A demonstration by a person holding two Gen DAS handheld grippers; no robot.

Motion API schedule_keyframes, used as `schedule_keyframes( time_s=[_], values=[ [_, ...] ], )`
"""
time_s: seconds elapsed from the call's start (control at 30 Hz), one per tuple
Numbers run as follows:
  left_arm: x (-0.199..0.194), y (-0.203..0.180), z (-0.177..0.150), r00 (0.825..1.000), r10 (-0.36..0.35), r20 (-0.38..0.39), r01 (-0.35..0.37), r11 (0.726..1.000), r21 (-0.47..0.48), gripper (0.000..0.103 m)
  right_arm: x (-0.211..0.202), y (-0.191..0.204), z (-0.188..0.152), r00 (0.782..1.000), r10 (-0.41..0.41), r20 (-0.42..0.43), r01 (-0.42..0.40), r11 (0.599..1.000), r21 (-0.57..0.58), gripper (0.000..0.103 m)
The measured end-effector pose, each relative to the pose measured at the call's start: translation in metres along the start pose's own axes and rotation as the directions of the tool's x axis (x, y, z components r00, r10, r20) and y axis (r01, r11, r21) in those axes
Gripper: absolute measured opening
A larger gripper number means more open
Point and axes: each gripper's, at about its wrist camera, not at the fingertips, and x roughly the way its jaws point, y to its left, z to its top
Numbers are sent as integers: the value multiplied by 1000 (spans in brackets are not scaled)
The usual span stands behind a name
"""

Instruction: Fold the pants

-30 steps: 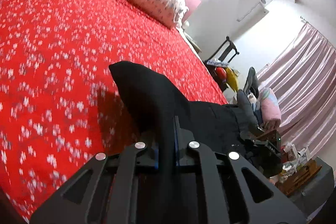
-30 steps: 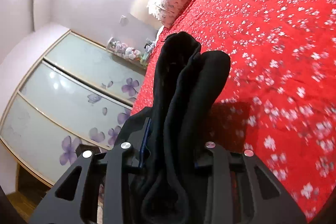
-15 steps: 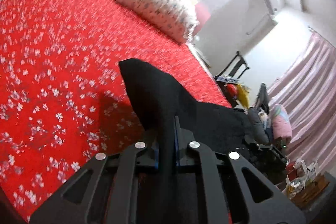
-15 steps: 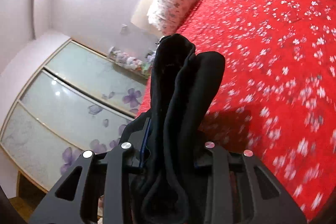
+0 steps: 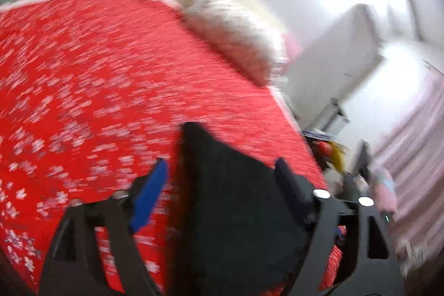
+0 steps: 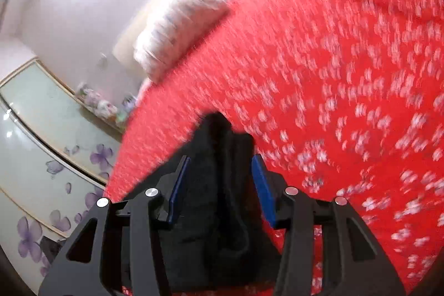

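Black pants (image 5: 236, 212) lie on the red flowered bedcover (image 5: 97, 74), with one corner sticking up between the fingers of my left gripper (image 5: 222, 162). Its jaws are opening and stand wide, and the blue pad (image 5: 149, 193) is clear of the cloth. In the right wrist view a bunched fold of the pants (image 6: 216, 212) sits between the blue pads of my right gripper (image 6: 221, 158). These jaws are opening too, and the cloth lies slack between them. Both views are blurred by motion.
A flowered pillow (image 5: 236, 32) lies at the head of the bed, also seen in the right wrist view (image 6: 177, 27). A wardrobe with purple flowers (image 6: 41, 143) stands along one side. A pink curtain (image 5: 416, 157) and cluttered furniture (image 5: 347, 52) stand along the other.
Both grippers were shut on the black pants and have let go. The left jaws spread wide, the right ones partway. Both hands have pulled back and tilted, and the cloth has dropped lower.
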Motion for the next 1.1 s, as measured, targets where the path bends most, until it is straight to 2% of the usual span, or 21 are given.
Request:
schedule_keyframes(
  time_s=[0.03,0.07,0.13,0.17,0.2,0.23,0.27,0.3,0.33,0.37,0.4,0.47,0.57,0.67,0.73,0.8,0.9,1.03,1.1],
  values=[
    [0,-9,-2,998,-55,-19,55,998,25,88,-4,9,-1,995,96,-27,-97,995,-26,48],
    [3,-19,-5,992,-116,-57,119,992,47,89,-4,15,-3,988,143,-55,-145,989,-37,50],
    [14,-30,-10,980,-157,-121,165,984,63,91,0,29,-11,971,208,-115,-217,974,-67,54],
    [22,-35,-14,975,-152,-160,165,984,72,91,5,34,-14,966,217,-141,-229,970,-78,54],
    [31,-37,-18,971,-132,-199,151,985,81,92,10,37,-17,961,219,-170,-236,968,-83,55],
    [37,-38,-21,968,-112,-224,133,988,83,95,19,37,-20,957,200,-212,-220,972,-79,63],
    [50,-35,-25,960,-48,-276,74,994,83,96,30,34,-23,959,148,-242,-171,982,-77,65],
    [67,-26,-32,938,21,-345,6,997,76,96,38,31,-25,959,96,-266,-121,989,-80,64],
    [80,-16,-38,918,25,-396,-5,999,52,93,49,23,-28,953,48,-298,-74,994,-77,63],
    [84,-12,-40,919,17,-393,3,999,49,93,54,20,-28,954,45,-296,-70,995,-75,63],
    [82,-11,-40,930,10,-368,14,998,61,93,54,18,-28,957,44,-286,-68,995,-74,63],
    [80,-13,-41,928,16,-372,12,997,73,94,56,18,-26,959,43,-281,-64,996,-67,63],
    [70,-13,-44,939,11,-344,24,995,98,96,45,1,-25,961,106,-257,-108,994,6,63],
    [48,-23,-50,957,76,-279,-32,987,158,101,26,-18,-24,963,174,-208,-152,982,116,63],
    [31,-26,-53,964,112,-240,-66,979,193,101,11,-24,-25,967,181,-181,-157,978,140,63],
    [12,-30,-59,966,170,-192,-121,962,246,101,-2,-21,-26,981,123,-150,-109,989,98,69],
    [-14,-41,-71,960,254,-119,-204,924,323,101,-38,-7,-35,998,-13,-68,10,999,-42,70],
    [-42,-51,-89,942,330,-70,-282,885,370,101,-72,9,-56,992,-122,35,126,973,-191,85],
    [-50,-52,-98,936,348,-59,-303,877,373,101,-84,19,-70,985,-153,74,167,955,-247,87]
  ],
)
